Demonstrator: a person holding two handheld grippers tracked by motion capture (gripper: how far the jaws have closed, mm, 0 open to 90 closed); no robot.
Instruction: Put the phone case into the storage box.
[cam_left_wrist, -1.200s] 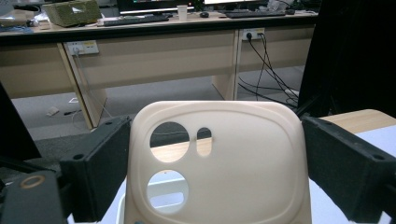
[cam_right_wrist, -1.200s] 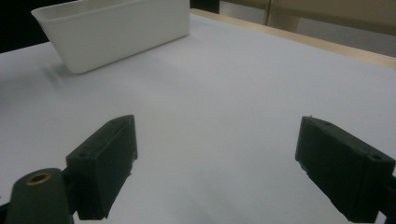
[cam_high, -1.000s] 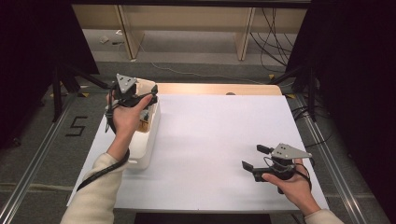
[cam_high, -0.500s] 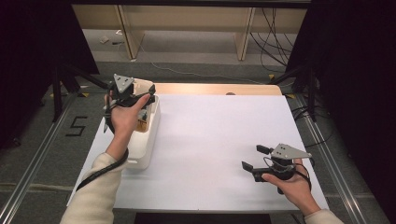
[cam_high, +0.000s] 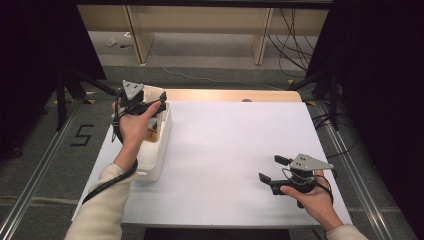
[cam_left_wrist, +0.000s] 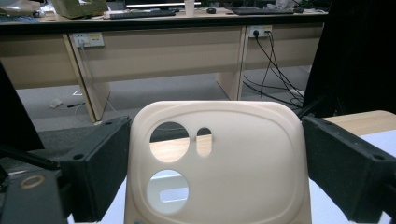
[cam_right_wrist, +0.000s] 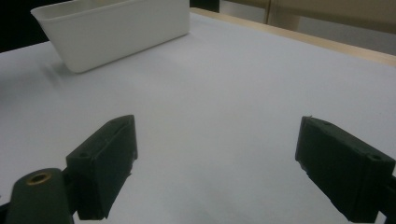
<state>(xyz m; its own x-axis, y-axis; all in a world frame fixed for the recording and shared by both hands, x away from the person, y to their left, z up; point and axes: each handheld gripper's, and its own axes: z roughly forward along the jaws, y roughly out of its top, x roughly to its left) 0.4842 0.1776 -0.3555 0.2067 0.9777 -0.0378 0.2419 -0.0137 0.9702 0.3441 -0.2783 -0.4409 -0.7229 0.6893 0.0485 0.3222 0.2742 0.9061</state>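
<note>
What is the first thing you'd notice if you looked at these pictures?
Probably the cream phone case with round camera holes, held upright between the jaws of the left gripper. In the high view that gripper is over the far end of the white bin at the table's left edge. The right gripper is open near the white table's front right corner.

White bin blocks left edge — middle open.
</note>
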